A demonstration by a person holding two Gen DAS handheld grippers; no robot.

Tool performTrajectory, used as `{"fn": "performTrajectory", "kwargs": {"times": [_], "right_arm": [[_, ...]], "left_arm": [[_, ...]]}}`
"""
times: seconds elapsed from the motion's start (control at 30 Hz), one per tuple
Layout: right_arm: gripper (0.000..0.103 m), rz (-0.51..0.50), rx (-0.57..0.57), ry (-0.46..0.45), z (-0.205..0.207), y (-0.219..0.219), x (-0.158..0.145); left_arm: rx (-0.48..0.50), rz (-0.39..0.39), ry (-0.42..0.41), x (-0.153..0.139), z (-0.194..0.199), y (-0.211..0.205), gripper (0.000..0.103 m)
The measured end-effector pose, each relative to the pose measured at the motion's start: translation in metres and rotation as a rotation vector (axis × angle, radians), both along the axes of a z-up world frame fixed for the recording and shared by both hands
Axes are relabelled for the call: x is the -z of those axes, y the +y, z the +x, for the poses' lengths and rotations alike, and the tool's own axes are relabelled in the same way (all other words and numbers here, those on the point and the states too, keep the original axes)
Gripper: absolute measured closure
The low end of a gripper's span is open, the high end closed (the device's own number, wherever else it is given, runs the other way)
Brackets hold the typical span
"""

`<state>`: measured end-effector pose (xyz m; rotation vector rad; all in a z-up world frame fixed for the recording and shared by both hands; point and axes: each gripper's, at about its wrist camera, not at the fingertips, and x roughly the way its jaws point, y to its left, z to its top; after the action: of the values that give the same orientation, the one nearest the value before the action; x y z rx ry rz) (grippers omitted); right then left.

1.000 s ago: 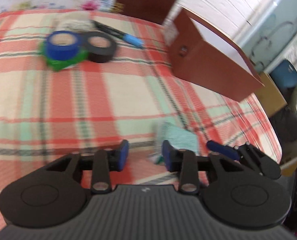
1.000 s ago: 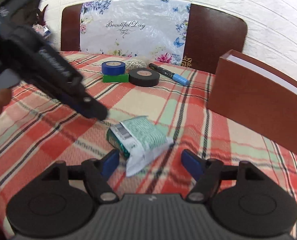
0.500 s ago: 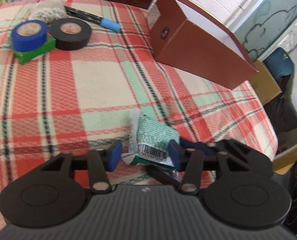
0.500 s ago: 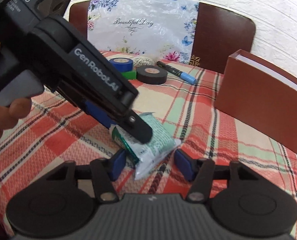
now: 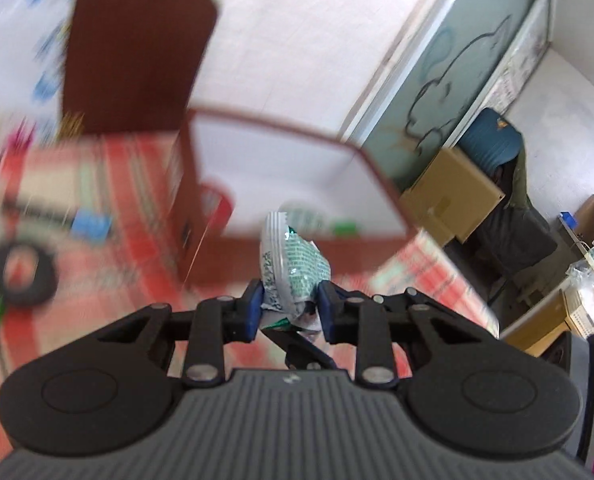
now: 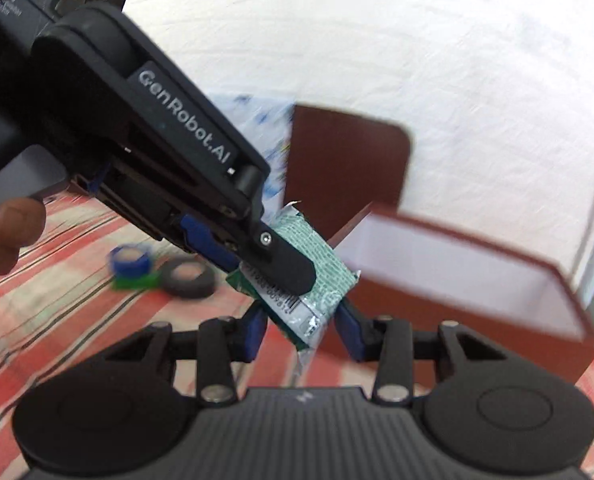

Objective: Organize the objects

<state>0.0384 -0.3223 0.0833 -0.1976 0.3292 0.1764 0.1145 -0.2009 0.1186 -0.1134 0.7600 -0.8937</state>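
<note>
Closing on 1 green packet [image 5: 297,256], left gripper [image 5: 289,309] and right gripper [image 6: 302,330] apparently both pinch it.

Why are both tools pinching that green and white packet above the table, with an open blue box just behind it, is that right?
Nearly. The box is reddish brown with a white inside, not blue; the right wrist view shows it plainly. The rest holds: the left gripper and the right gripper both have their fingers closing on the green and white packet, lifted above the table, with the open box just behind.
</note>
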Motion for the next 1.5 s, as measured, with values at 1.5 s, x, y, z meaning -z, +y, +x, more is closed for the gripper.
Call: {"fn": "performTrajectory", "kwargs": {"times": [1.5], "right_arm": [[0.047,0.158,0.089,0.181,0.004,-0.009,0.04]], "left_arm": [[-0.273,0.26,-0.107,0.06,-0.014,0.051,0.057]]}}
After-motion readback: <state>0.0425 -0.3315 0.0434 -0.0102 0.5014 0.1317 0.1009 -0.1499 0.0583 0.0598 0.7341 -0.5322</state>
